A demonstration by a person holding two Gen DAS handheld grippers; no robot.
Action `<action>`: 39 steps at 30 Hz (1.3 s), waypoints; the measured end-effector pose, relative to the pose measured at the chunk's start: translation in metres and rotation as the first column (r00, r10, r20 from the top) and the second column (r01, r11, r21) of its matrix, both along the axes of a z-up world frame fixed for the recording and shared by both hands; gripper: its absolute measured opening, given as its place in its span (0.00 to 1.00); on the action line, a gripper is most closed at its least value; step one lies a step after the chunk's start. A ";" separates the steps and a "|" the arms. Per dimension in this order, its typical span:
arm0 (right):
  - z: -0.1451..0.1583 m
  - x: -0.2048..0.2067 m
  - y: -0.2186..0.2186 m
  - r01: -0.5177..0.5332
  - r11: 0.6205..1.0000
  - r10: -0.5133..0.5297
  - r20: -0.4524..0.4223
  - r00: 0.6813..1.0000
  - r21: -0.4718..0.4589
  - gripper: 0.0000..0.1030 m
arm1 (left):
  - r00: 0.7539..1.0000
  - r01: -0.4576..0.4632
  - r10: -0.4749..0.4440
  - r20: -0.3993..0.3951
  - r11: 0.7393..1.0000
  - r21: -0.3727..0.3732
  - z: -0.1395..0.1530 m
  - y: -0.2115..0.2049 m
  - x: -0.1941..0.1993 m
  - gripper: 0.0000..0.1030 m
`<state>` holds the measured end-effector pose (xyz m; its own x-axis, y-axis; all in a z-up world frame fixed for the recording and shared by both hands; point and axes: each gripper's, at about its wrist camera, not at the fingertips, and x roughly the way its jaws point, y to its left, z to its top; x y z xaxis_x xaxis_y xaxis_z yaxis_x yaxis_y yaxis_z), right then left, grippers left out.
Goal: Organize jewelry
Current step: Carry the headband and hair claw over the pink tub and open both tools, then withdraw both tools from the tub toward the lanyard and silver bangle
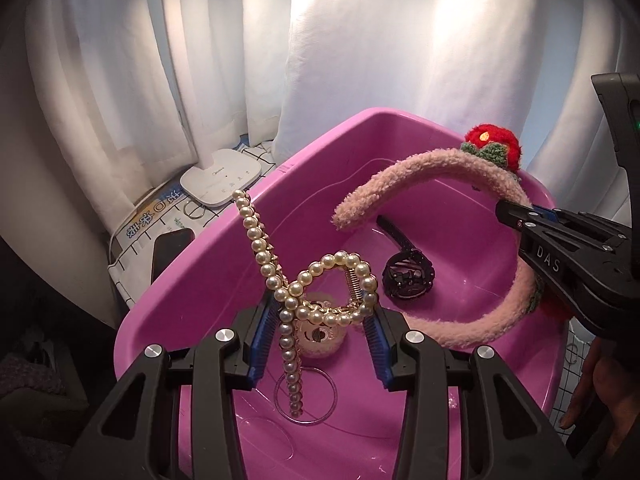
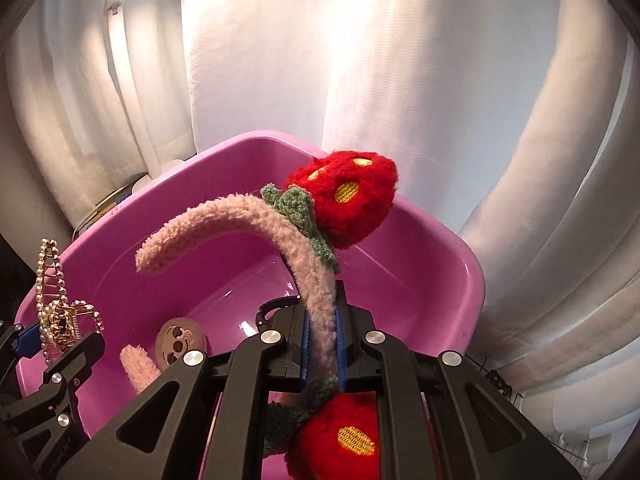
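Your left gripper (image 1: 320,320), low in the frame, pinches the pearl hair claw (image 1: 320,292) above the pink basin (image 1: 192,264). Your right gripper (image 2: 321,344) clamps the fuzzy pink headband (image 2: 280,232) at centre, over the basin, where a black hair claw (image 1: 406,274) lies.

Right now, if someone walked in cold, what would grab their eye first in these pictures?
Probably the fuzzy pink headband with red strawberry pompoms, clamped in the right gripper above the pink plastic tub. Next, the pearl hair claw between the left gripper's fingers, over the same tub, where a black hair claw lies on the bottom.
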<state>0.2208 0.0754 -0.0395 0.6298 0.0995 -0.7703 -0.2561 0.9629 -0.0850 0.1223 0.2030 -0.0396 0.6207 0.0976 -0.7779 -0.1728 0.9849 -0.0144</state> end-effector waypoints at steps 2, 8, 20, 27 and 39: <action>-0.006 0.002 0.000 -0.006 1.000 0.006 -0.016 1.000 -0.009 0.12 | 1.000 -0.002 0.002 -0.019 1.000 -0.012 -0.003 0.001 0.001 0.40; -0.012 0.009 0.012 -0.025 0.999 0.024 -0.035 0.999 -0.031 0.50 | 1.000 -0.020 0.020 -0.019 1.000 0.012 -0.003 0.004 0.001 0.70; 0.001 -0.005 0.003 0.000 1.000 0.000 -0.018 1.000 -0.010 0.52 | 0.998 -0.050 0.050 0.032 0.998 0.023 0.007 0.008 -0.011 0.86; 0.016 -0.025 -0.012 0.027 0.998 -0.028 0.009 1.000 0.055 0.52 | 0.997 -0.052 0.052 0.064 0.999 0.003 0.017 0.005 -0.025 0.86; 0.039 -0.067 -0.067 0.110 0.986 -0.118 0.059 0.991 0.121 0.52 | 0.993 0.046 -0.045 0.108 0.999 -0.009 0.038 -0.044 -0.040 0.87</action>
<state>0.1535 0.0086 -0.0005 0.6910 0.1113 -0.7142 -0.1414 0.9898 0.0174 0.0824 0.1586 -0.0017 0.7049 0.0586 -0.7069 -0.1245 0.9913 -0.0420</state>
